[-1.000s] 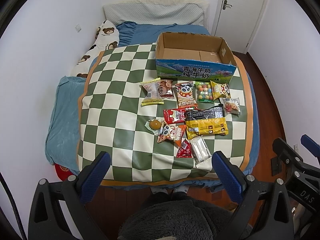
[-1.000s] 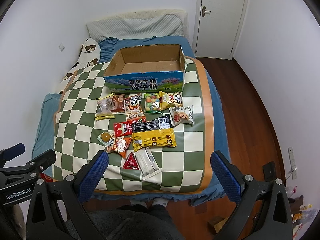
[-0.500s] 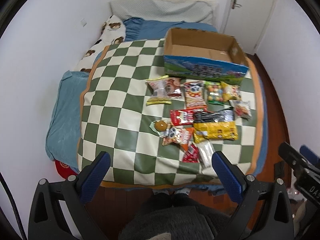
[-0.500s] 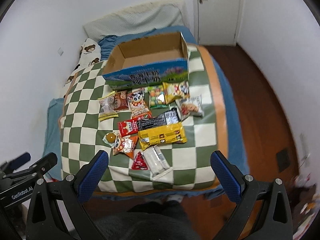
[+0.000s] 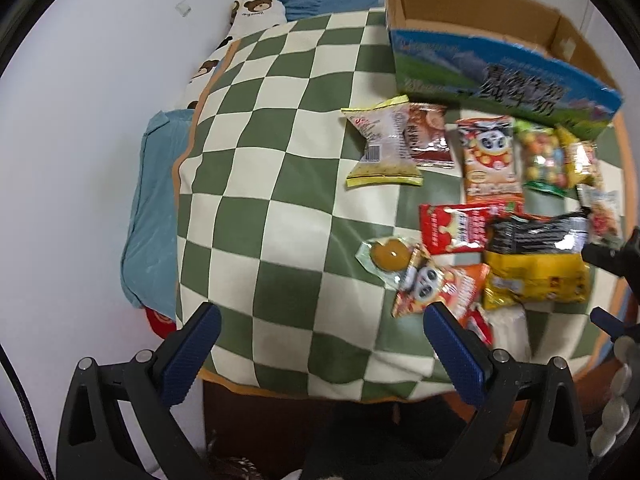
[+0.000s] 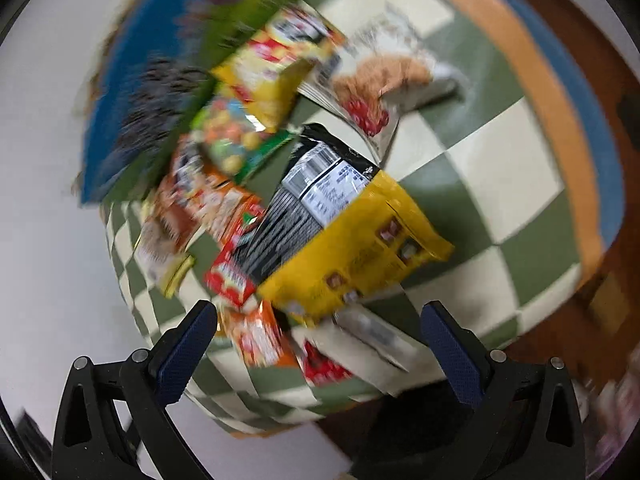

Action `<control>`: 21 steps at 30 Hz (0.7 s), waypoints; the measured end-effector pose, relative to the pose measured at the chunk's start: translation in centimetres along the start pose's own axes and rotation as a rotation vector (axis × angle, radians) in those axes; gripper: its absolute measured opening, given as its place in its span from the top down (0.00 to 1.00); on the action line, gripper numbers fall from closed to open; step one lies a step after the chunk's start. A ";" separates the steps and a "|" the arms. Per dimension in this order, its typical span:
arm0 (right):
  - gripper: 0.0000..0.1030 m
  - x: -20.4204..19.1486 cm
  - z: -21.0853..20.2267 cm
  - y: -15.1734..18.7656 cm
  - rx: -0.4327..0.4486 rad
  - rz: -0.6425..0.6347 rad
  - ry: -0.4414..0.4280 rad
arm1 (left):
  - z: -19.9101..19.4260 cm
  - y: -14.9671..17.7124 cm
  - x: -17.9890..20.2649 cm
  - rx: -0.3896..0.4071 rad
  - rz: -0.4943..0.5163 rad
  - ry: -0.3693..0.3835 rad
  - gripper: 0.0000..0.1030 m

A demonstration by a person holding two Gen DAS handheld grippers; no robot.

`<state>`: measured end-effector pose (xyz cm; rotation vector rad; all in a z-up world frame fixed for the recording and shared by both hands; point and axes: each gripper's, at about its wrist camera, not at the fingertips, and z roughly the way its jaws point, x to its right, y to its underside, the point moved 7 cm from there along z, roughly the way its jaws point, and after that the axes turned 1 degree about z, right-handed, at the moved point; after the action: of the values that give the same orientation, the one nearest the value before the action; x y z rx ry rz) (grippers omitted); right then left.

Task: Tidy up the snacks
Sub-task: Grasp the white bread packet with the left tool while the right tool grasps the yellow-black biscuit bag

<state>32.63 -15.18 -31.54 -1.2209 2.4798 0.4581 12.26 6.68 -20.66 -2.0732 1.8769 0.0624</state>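
Several snack packets lie on a green-and-cream checked blanket (image 5: 280,200). Behind them stands an open cardboard box (image 5: 480,24) with a blue and green front. A long yellow packet (image 5: 536,276) (image 6: 356,256) lies under a black one (image 5: 536,232) (image 6: 296,216). Near the blanket's front lie a panda packet (image 5: 432,284) and a round yellow sweet (image 5: 390,255). My left gripper (image 5: 320,344) is open above the blanket's front edge, with nothing between its fingers. My right gripper (image 6: 320,344) is open just above the yellow packet, in a tilted, blurred view. Part of it (image 5: 616,258) shows at the left wrist view's right edge.
The blanket covers a bed with blue sheets (image 5: 152,216). A bear-print pillow (image 5: 256,6) lies against the white wall (image 5: 80,120) on the left. Dark wooden floor (image 6: 600,40) runs along the bed's right side. A person's dark clothing (image 5: 380,440) is below the grippers.
Both grippers have dropped toward the bed and the snacks look much larger. The right gripper has swung and tilted over the yellow and black packets. Both have stayed open.
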 end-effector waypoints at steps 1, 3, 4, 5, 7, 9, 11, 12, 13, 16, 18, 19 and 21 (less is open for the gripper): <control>0.00 0.0 0.9 -0.3 -0.017 0.025 0.003 | 0.5 -0.6 0.1 -0.003 0.004 -0.002 0.00; 0.00 0.5 3.1 -1.2 -0.040 0.095 -0.010 | 1.4 -1.9 0.2 -0.002 0.012 -0.011 0.00; 0.00 0.6 3.7 -1.3 -0.052 0.125 -0.010 | 1.9 -2.7 0.1 -0.006 0.015 -0.011 0.00; 0.00 0.7 4.3 -1.4 -0.058 0.155 -0.008 | 2.4 -3.5 0.1 -0.010 0.017 -0.005 0.00; 0.00 0.7 5.0 -1.7 -0.054 0.181 0.002 | 3.7 -5.6 -0.1 -0.019 0.017 0.011 0.00; 0.00 0.6 5.5 -2.2 -0.042 0.211 0.014 | 5.0 -7.5 0.0 -0.027 0.024 0.032 0.00; 0.00 1.0 6.1 -2.3 -0.024 0.264 0.043 | 6.4 -9.5 0.3 -0.041 0.039 0.057 0.00; 0.00 1.0 6.3 -2.7 -0.018 0.280 0.052 | 7.0 -10.3 0.6 -0.048 0.051 0.074 0.00; 0.00 1.1 6.5 -2.8 -0.014 0.301 0.077 | 7.7 -11.0 0.9 -0.052 0.063 0.088 0.00; 0.00 0.7 7.0 -2.8 0.002 0.319 0.143 | 9.7 -12.8 2.2 -0.079 0.116 0.123 0.00; 0.03 0.0 7.0 -2.9 0.020 0.305 0.187 | 11.0 -13.6 2.9 -0.103 0.146 0.143 0.00; 0.04 -0.7 7.0 -2.8 0.034 0.278 0.210 | 11.6 -13.9 3.2 -0.114 0.158 0.153 0.00; 0.04 -2.2 6.7 -2.8 0.069 0.192 0.253 | 12.7 -14.4 3.6 -0.135 0.174 0.170 0.00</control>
<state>37.17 -12.43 -36.96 -1.0771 2.8167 0.2765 29.22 7.79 -30.38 -2.0521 2.2092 0.0583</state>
